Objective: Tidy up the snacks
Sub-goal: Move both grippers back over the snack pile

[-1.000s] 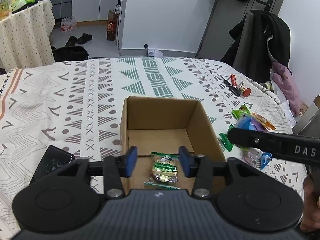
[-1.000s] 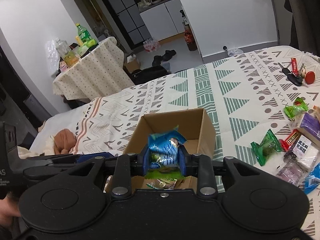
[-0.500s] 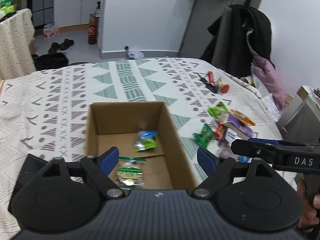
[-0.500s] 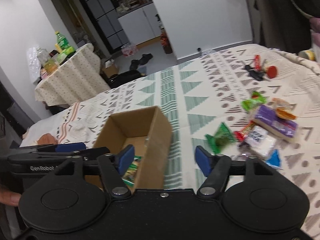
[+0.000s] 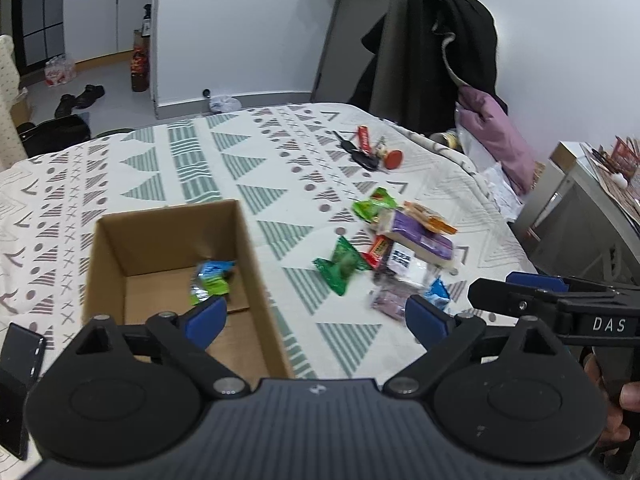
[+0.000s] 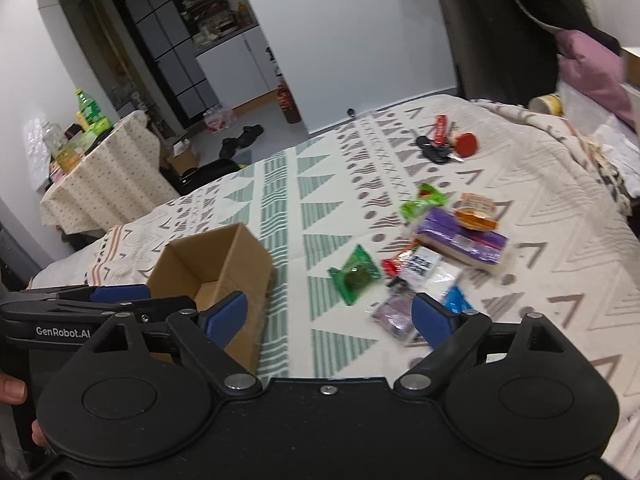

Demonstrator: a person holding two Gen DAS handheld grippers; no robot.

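Note:
An open cardboard box (image 5: 172, 220) (image 6: 224, 256) sits on the patterned bedspread, with a blue-and-green snack packet (image 5: 212, 278) lying inside. To its right lies a loose pile of snacks: a dark green packet (image 5: 342, 266) (image 6: 356, 274), a purple pack (image 5: 420, 236) (image 6: 460, 236), a light green packet (image 5: 374, 204) (image 6: 422, 200) and an orange one (image 6: 476, 210). My left gripper (image 5: 316, 318) is open and empty, straddling the box's right wall. My right gripper (image 6: 330, 314) is open and empty between the box and the pile.
Keys with a red tag (image 5: 366, 150) (image 6: 442, 144) lie farther back on the bed. A black phone (image 5: 20, 354) rests left of the box. A chair draped with dark clothes (image 5: 436, 60) stands past the bed's right edge. A covered side table (image 6: 100, 164) stands back left.
My right gripper opened and the blue-and-green packet now lies in the box. Both grippers swung right, from over the box toward the snack pile, and the left one opened wider.

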